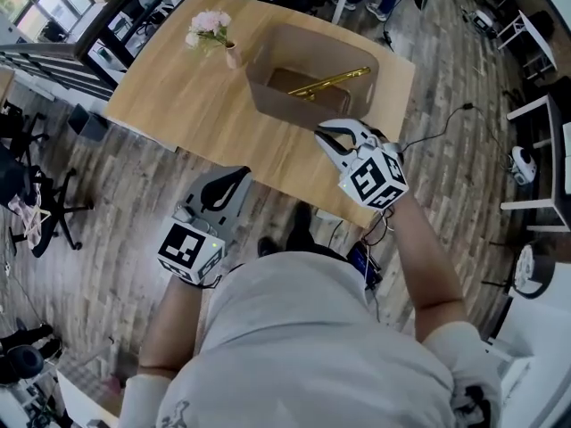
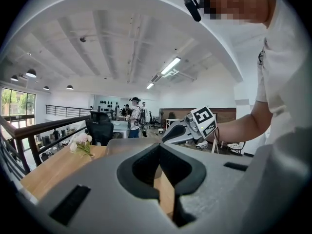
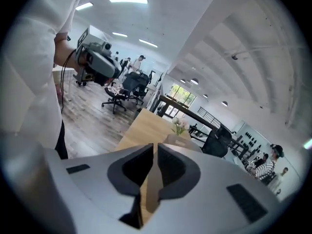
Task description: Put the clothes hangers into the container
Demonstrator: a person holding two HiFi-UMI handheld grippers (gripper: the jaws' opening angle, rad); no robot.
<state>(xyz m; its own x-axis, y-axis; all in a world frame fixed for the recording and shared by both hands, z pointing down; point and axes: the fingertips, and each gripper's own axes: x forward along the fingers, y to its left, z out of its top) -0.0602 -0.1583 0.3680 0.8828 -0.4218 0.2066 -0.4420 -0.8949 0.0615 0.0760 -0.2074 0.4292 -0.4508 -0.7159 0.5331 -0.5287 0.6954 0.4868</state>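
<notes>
A grey-brown container [image 1: 278,110] stands on the wooden table [image 1: 178,105], and a gold clothes hanger [image 1: 330,83] lies inside it. My right gripper [image 1: 326,135] hovers over the table just in front of the container's right end. In the right gripper view [image 3: 154,148] its jaws stand a narrow slit apart with nothing between them. My left gripper [image 1: 239,178] hangs over the floor off the table's near edge; in its own view [image 2: 160,147] the tips meet and hold nothing. The container [image 2: 119,143] lies ahead of it.
A small vase of pink flowers [image 1: 211,27] stands on the table left of the container. Office chairs [image 1: 36,194] and desks ring the table on the wood floor. People stand far off by the desks [image 2: 134,123].
</notes>
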